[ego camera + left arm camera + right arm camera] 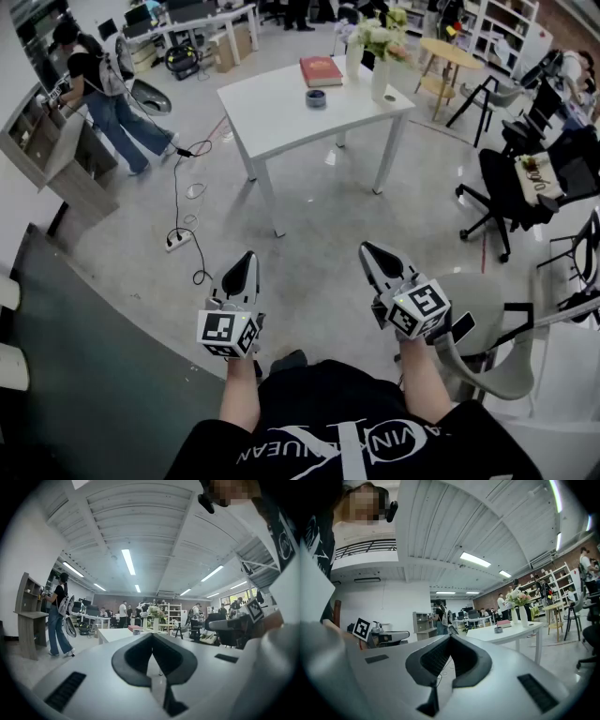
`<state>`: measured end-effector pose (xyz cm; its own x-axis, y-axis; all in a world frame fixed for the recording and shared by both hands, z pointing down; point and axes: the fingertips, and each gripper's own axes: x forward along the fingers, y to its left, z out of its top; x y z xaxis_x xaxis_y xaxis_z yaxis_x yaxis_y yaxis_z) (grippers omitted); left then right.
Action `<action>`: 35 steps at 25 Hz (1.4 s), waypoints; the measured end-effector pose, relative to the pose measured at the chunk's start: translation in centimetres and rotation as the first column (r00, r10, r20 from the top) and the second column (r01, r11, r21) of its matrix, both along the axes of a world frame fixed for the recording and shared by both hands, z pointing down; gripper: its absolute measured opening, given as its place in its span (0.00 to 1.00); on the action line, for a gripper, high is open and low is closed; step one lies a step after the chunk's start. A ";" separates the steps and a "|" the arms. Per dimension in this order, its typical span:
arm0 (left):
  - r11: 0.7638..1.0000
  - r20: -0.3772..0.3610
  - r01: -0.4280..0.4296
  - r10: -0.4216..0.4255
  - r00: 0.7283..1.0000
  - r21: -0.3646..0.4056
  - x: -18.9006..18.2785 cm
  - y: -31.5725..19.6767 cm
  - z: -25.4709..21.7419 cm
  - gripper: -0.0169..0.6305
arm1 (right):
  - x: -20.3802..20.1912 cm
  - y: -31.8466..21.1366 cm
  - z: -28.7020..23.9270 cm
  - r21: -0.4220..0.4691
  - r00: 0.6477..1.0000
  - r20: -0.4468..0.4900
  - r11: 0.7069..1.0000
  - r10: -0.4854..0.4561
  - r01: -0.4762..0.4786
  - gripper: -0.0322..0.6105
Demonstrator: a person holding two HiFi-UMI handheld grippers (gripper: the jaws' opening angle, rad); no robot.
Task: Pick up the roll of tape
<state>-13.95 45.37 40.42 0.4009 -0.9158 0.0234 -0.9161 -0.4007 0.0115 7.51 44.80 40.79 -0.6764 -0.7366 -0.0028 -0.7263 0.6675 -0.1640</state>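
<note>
- My left tongs (246,258) are closed on nothing, tips together. I hold them level at waist height, pointed across the floor, because there is nothing within reach to grip.
- My right tongs (367,249) are also closed and empty, held level beside the left ones. In the right gripper view the two jaws meet in a single point.
- A power strip (178,241) and its black cable lie on the floor ahead to my left. I judge that I should walk to the right of them.
- The white table (272,122) stands well apart from me across bare floor, so the job at hand is the approach, not the grasp.
- The roll of tape (316,97) lies flat on that table towards its far side. It is just in front of a red book (321,70) and not touching it.
- Lying flat, it offers its ring wall, so I expect to open one pair and pinch across the rim.
- A white vase (380,80) with flowers stands to the right of the roll, near enough that I should reach in from the left or the front.
</note>
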 end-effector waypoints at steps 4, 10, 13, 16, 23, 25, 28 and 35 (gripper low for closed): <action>1.000 -0.001 0.000 0.000 1.000 0.004 0.1 -0.3 -0.3 0.03 | 0.2 -0.1 0.0 0.000 1.000 -0.010 1.000 -0.001 0.001 0.06; 1.000 -0.002 -0.006 0.006 1.000 0.017 0.6 -0.8 -0.8 0.03 | 0.6 -0.6 -0.2 0.009 1.000 -0.007 1.000 0.006 -0.006 0.06; 1.000 -0.009 -0.011 0.011 1.000 0.015 1.0 -1.0 -1.1 0.03 | 0.6 -0.7 -0.3 0.002 1.000 -0.013 1.000 -0.003 0.003 0.06; 1.000 -0.009 -0.017 0.018 1.000 0.007 1.4 -1.0 -0.9 0.03 | 1.2 -1.1 -0.1 -0.011 1.000 -0.006 1.000 0.028 -0.028 0.07; 1.000 -0.007 -0.026 0.026 1.000 -0.003 1.6 -1.7 -0.6 0.03 | 2.6 -2.5 0.2 -0.035 0.997 0.035 0.997 0.074 -0.073 0.18; 1.000 -0.012 -0.029 0.029 1.000 -0.012 1.8 -2.6 -0.3 0.03 | 2.6 -3.1 0.6 -0.048 0.997 0.038 0.997 0.066 -0.064 0.21; 0.999 -0.017 -0.046 0.045 0.999 -0.025 2.2 -4.5 0.4 0.03 | 2.7 -4.6 1.5 -0.066 0.998 0.032 0.996 0.062 -0.059 0.25; 0.998 -0.028 -0.051 0.049 0.998 -0.044 1.9 -10.7 1.6 0.03 | 2.5 -10.4 2.9 -0.099 0.997 0.039 0.993 0.073 -0.069 0.29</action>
<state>-12.03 34.70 42.06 0.4472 -0.8929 0.0527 -0.8941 -0.4446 0.0546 9.98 34.36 43.69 -0.6232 -0.7808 0.0441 -0.7623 0.5939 -0.2573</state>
